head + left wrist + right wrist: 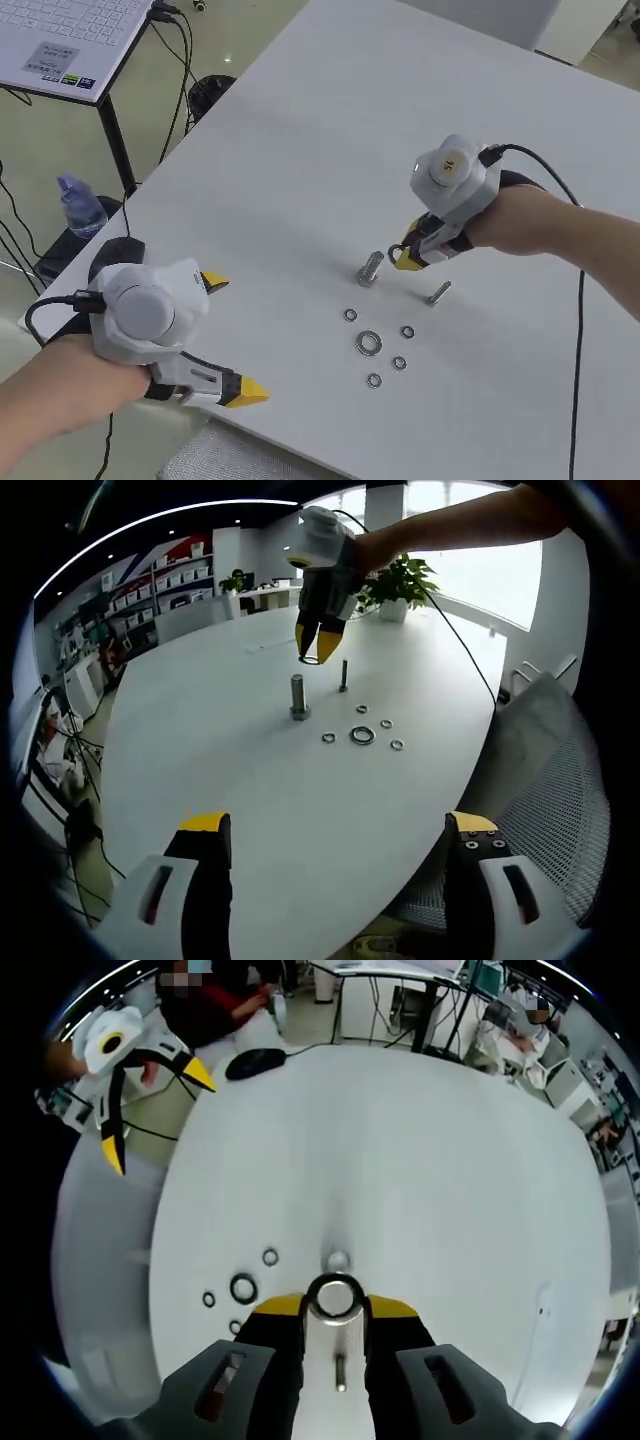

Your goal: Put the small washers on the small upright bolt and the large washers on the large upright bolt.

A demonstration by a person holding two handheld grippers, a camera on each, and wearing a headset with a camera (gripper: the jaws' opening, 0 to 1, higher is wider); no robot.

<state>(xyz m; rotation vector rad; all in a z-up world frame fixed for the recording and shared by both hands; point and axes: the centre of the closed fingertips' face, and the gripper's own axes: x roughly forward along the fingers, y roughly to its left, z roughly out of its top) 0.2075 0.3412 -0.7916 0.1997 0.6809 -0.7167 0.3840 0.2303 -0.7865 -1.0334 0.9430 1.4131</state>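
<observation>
A large washer (333,1278) is pinched between the jaws of the right hand-held gripper (334,1306). It is held close to the top of the large bolt (370,268) but apart from it. The large bolt is stood upright on the white counter (300,150). The small bolt (438,293) is stood upright near the large bolt, on the right hand-held gripper's side. Five loose washers (350,315) are laid flat just in front of the large bolt, and one is a bigger ring (369,343). The left hand-held gripper (232,335) is held well apart from the large bolt, at the counter's near edge, with its jaws spread wide.
</observation>
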